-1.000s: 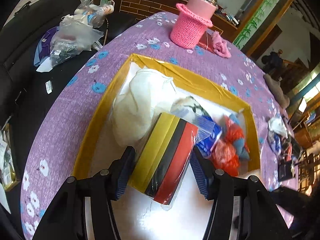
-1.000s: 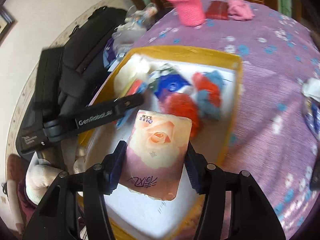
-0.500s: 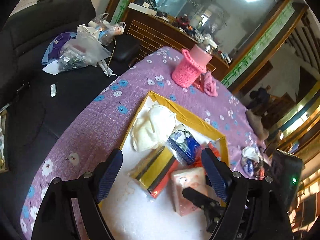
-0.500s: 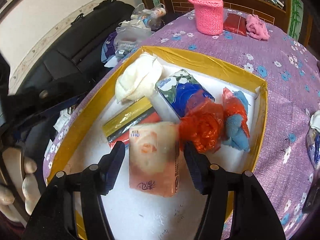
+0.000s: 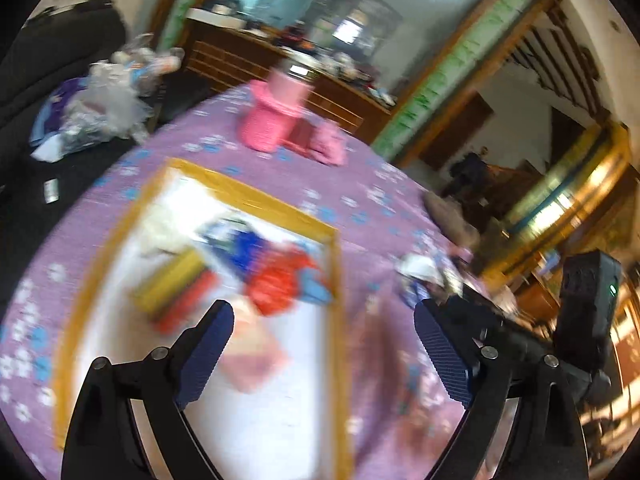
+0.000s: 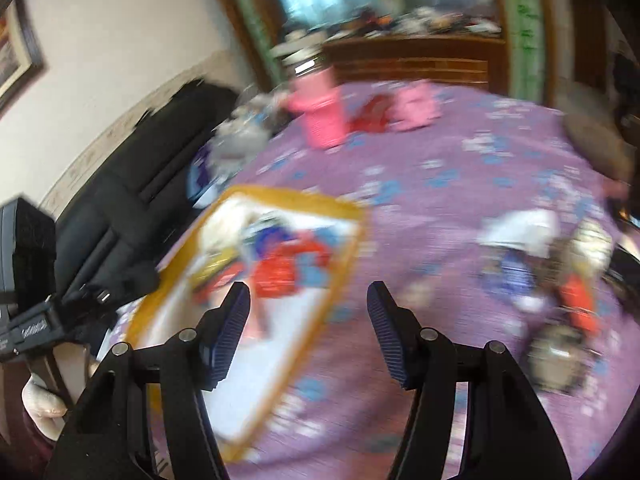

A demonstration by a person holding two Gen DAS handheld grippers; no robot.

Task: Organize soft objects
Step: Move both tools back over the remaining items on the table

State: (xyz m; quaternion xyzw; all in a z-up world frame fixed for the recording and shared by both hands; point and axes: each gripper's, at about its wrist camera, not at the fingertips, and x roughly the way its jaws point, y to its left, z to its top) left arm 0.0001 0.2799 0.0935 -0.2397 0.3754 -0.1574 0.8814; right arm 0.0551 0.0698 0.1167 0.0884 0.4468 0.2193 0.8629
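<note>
A yellow-rimmed white tray (image 5: 256, 196) (image 6: 348, 248) lies on the purple flowered tablecloth. In it lie a white cloth (image 5: 164, 228), a yellow-black-red pack (image 5: 176, 292), a blue tissue pack (image 5: 244, 248), red and blue bagged items (image 5: 280, 284) and a pink tissue pack (image 5: 256, 360). My left gripper (image 5: 324, 352) is open and empty above the tray's right rim. My right gripper (image 6: 308, 328) is open and empty, over the cloth right of the tray. Both views are motion-blurred.
A pink knitted cup holder (image 5: 276, 120) (image 6: 320, 116) and pink cloth (image 5: 328, 144) stand at the table's far side. Loose soft items (image 6: 532, 264) (image 5: 420, 272) lie on the table's right. A black sofa with plastic bags (image 5: 100, 116) is at left.
The left gripper let go of the striped pack and the right let go of the pink tissue pack, both now lying in the tray. Both grippers opened, pulled back and swung right.
</note>
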